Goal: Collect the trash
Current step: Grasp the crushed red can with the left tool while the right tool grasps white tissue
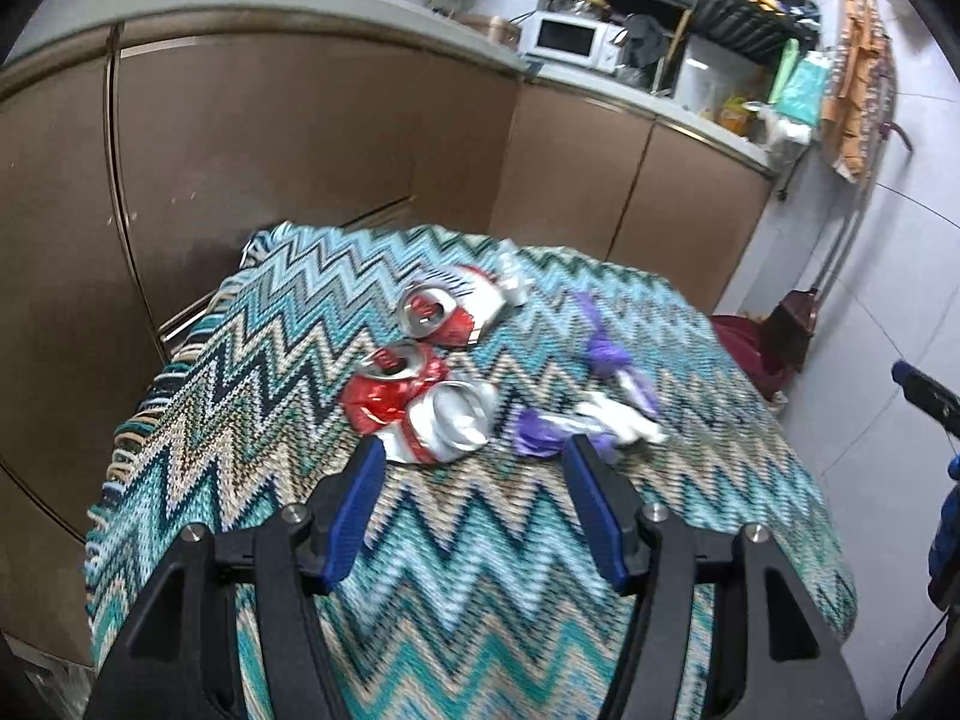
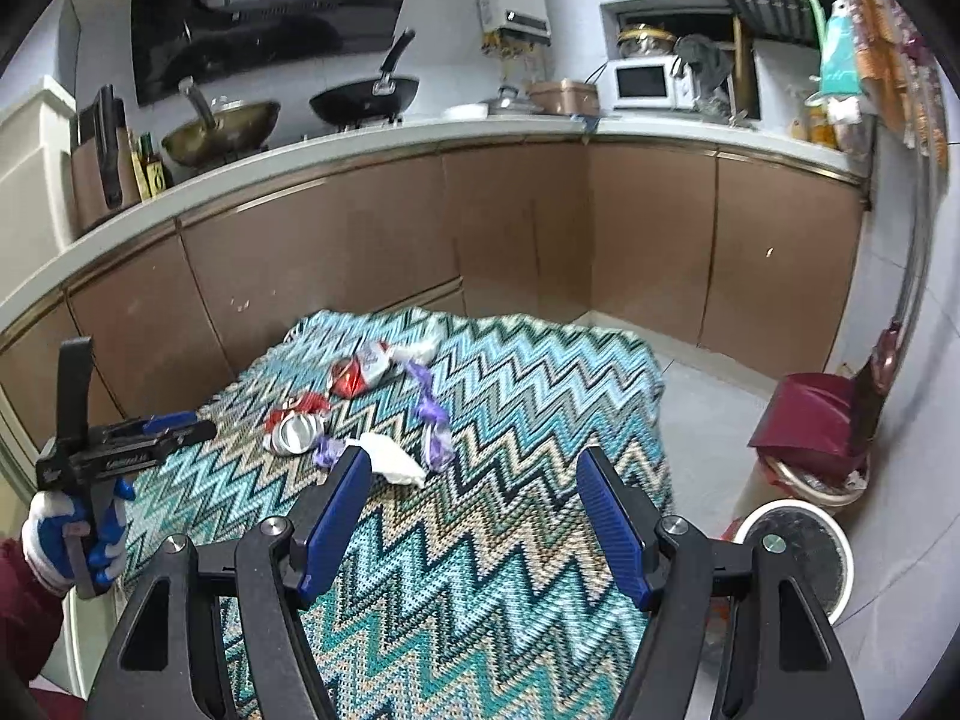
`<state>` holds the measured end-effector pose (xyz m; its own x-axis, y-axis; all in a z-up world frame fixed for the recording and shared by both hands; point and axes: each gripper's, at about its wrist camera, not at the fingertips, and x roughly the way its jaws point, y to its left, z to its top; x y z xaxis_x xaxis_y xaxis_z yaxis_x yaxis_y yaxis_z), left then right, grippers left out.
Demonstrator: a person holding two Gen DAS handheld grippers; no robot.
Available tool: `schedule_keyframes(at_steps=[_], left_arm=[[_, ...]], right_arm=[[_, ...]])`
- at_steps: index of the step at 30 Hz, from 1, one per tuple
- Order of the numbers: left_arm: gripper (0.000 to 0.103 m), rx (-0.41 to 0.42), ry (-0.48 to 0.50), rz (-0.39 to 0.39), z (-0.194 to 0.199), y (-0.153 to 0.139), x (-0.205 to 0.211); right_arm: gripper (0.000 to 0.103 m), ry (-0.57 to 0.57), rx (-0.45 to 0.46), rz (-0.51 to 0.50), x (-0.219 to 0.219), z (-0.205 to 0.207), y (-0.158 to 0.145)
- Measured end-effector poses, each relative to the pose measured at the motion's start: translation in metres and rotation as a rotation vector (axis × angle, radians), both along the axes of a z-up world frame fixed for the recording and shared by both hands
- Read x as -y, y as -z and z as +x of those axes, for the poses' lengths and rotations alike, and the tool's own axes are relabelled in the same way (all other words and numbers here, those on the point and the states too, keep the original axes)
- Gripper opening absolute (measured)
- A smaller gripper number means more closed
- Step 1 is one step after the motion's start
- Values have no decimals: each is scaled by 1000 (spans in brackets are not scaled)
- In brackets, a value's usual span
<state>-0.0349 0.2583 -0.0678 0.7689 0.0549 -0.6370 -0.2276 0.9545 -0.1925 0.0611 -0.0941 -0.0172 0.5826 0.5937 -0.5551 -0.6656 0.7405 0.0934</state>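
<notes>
In the left wrist view the purple wrappers (image 1: 603, 354) at centre right are smeared by motion blur, their print unreadable. The right gripper (image 1: 924, 390) is cut off by the right edge. In the right wrist view the red bin (image 2: 810, 420) at lower right hides its contents.

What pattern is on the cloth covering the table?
The cloth has a zigzag chevron pattern in teal, light blue, beige and dark stripes, clearest in the right wrist view.
</notes>
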Motion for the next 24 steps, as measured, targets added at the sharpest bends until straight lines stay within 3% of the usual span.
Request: schedule_keyframes(at_steps=[6, 15, 24], left_arm=[[59, -54, -10, -25, 44, 22, -43], [59, -161, 30, -52, 112, 48, -66], [59, -281, 50, -82, 138, 76, -77]], right_arm=[[69, -64, -74, -26, -35, 26, 25], [69, -153, -162, -75, -89, 67, 64], [69, -279, -210, -118, -136, 84, 91]])
